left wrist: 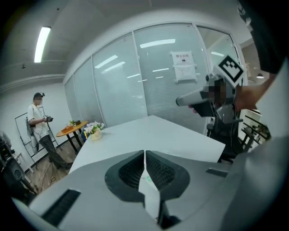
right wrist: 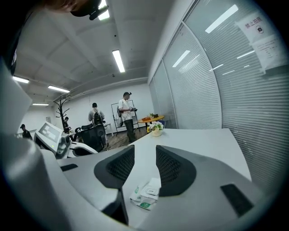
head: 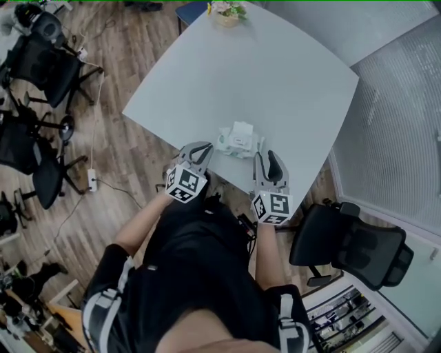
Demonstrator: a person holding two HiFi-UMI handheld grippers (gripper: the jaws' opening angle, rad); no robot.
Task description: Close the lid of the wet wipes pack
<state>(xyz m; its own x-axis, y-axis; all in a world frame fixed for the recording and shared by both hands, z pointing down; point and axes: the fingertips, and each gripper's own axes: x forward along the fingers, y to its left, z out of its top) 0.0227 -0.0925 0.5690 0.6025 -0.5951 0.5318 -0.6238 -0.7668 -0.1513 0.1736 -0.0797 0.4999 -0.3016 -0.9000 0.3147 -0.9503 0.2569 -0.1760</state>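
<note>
The wet wipes pack lies near the front edge of the white table, white with green print, its white lid flap raised. My left gripper hovers just left of the pack and nearer to me, jaws together with nothing held. In the left gripper view only a sliver of the pack shows below my left gripper. My right gripper sits just right of the pack, jaws apart. In the right gripper view the pack lies on the table beneath my open right gripper, untouched.
A small flower pot stands at the table's far corner. A black office chair is at my right, more chairs on the wood floor at left. A glass partition runs along the table's right side. People stand far off.
</note>
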